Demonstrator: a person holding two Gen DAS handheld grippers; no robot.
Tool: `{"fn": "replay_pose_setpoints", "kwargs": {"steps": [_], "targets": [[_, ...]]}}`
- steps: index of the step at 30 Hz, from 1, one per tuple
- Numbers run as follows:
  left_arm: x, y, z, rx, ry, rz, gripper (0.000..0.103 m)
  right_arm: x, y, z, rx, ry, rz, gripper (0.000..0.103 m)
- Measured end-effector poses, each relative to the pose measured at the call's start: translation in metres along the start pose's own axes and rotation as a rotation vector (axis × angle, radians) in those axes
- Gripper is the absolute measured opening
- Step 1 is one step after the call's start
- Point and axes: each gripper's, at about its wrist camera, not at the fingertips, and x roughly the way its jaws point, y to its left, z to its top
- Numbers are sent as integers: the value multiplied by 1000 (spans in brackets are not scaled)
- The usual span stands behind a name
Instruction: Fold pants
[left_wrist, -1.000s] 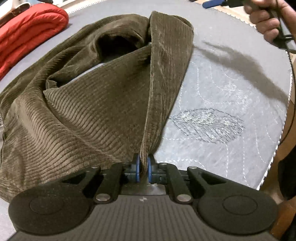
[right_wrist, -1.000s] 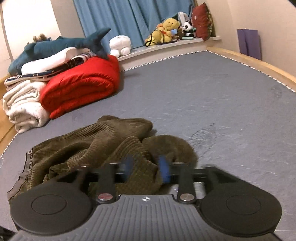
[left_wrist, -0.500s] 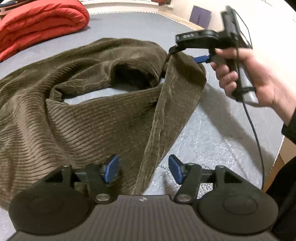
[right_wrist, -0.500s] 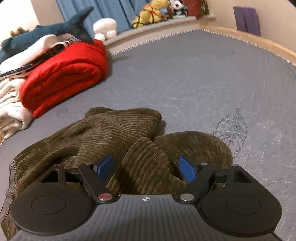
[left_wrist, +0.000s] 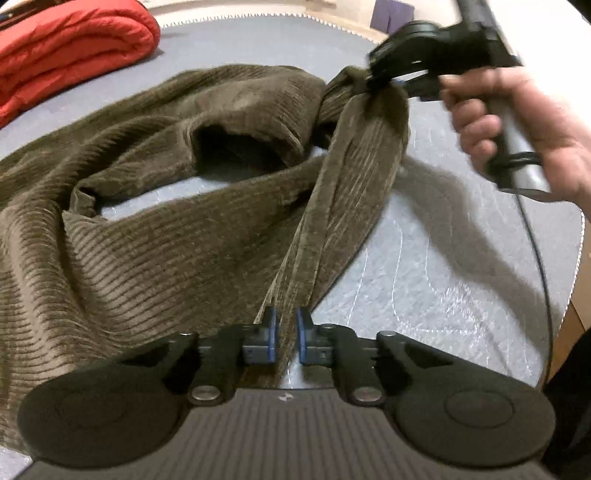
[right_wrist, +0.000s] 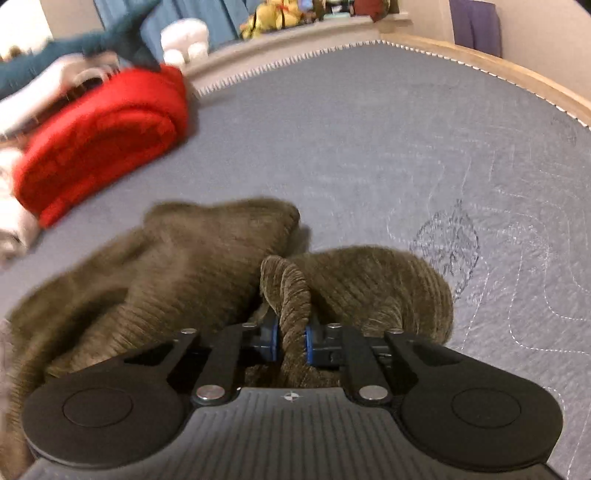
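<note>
Olive-brown corduroy pants (left_wrist: 155, 236) lie crumpled on the grey quilted bed (left_wrist: 436, 273). My left gripper (left_wrist: 284, 332) is shut on the near end of a stretched fabric edge (left_wrist: 332, 221). My right gripper (right_wrist: 290, 338) is shut on a bunched fold of the pants (right_wrist: 291, 291). In the left wrist view the right gripper (left_wrist: 391, 83) holds the far end of that same edge, lifted a little above the bed, with the person's hand (left_wrist: 517, 129) on its handle. The pants also show in the right wrist view (right_wrist: 166, 280).
A rolled red blanket (right_wrist: 99, 140) lies at the far left of the bed, also in the left wrist view (left_wrist: 66, 55). White bedding and stuffed toys (right_wrist: 122, 44) sit behind it. The bed's wooden edge (right_wrist: 517, 77) runs along the right.
Half a second ago both grippers were open. Both have closed on the pants. The right gripper has come down onto the fold and lifted it slightly.
</note>
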Motion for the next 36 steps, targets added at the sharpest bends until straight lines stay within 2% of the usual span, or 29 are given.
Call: {"fn": "replay_pose_setpoints", "kwargs": {"steps": [7,9,11,12,15,17,19,21,25,28,30,32,33,36], "targets": [[-53,-6,-1,35,-169,-110,6,-127,-2,10,-88,-266,70,12],[-57,-10,-7,60,-169,-139,6,-152,-11,2,-119,-274,55,12],[-53,-16,-15,97,-125,-145,6,-154,-31,-9,-120,-171,-3,12],[-48,-19,-21,113,-98,-142,6,-144,-45,-19,-117,-60,-50,12],[-29,-34,-38,178,7,-138,0,-118,-90,-53,-50,174,-108,14],[-21,-44,-46,229,37,-115,0,-114,-102,-66,-71,224,-108,15],[-21,-47,-45,242,41,-110,1,-125,-106,-65,-68,191,-72,20],[-25,-48,-37,208,21,-128,5,-139,-103,-56,-71,121,-84,46],[-41,-43,-23,140,-67,-150,15,-161,-95,-41,-127,-52,-124,52],[-44,-41,-14,105,-101,-150,25,-148,-91,-27,-162,-111,-99,66],[-41,-39,-11,98,-94,-131,47,-131,-87,-26,-176,-92,-101,80],[-35,-39,-11,107,-71,-118,59,-107,-80,-27,-192,-47,-86,88],[-33,-40,-11,117,-60,-111,62,-96,-79,-27,-202,-23,-82,88],[-29,-41,-14,143,-49,-78,62,-61,-80,-32,-203,47,-116,89]]}}
